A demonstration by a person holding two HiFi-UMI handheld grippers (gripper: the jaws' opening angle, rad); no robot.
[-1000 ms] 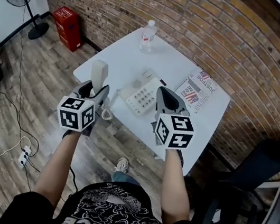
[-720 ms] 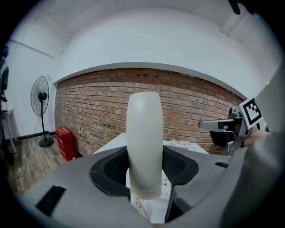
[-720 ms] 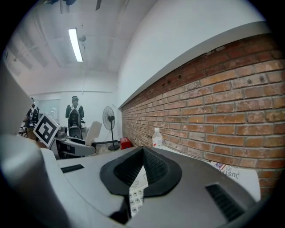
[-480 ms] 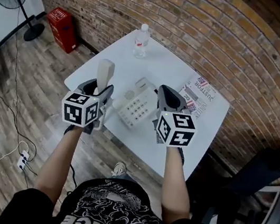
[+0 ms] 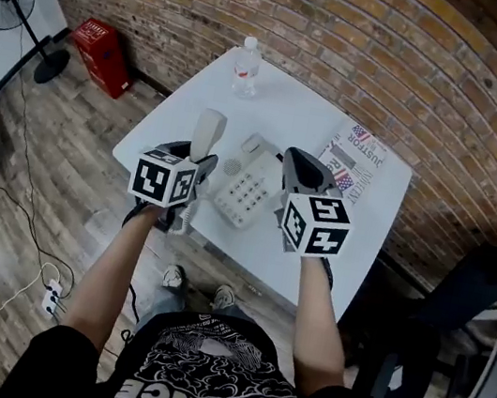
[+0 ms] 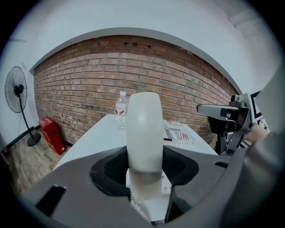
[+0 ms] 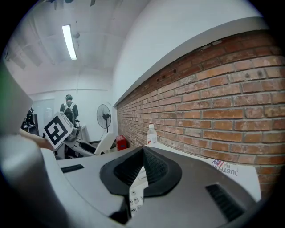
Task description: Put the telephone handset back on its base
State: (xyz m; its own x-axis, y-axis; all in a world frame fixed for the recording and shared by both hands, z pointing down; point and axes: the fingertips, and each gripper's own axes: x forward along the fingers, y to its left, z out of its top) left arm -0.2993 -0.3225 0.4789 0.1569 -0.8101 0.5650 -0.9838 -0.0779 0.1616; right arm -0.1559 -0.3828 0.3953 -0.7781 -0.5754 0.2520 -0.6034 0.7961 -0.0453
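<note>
The cream handset [image 5: 208,133] stands upright between the jaws of my left gripper [image 5: 192,161], which is shut on its lower part; in the left gripper view the handset [image 6: 143,138] fills the middle. It hangs just left of the white telephone base [image 5: 249,184] on the white table [image 5: 292,115]. A coiled cord [image 5: 186,216] dangles under the handset. My right gripper [image 5: 298,164] is shut with nothing in it and hovers at the base's right side. In the right gripper view the base's keys [image 7: 135,198] show under the closed pads.
A water bottle [image 5: 245,67] stands at the table's far edge. A magazine [image 5: 354,161] lies at the right, near the brick wall. On the floor are a red box [image 5: 97,50] and a fan [image 5: 7,0] at the left, a dark chair [image 5: 470,290] at the right.
My left gripper has carried the handset right and a little down, closer to the base. The right gripper shifted slightly early on, then held still.
</note>
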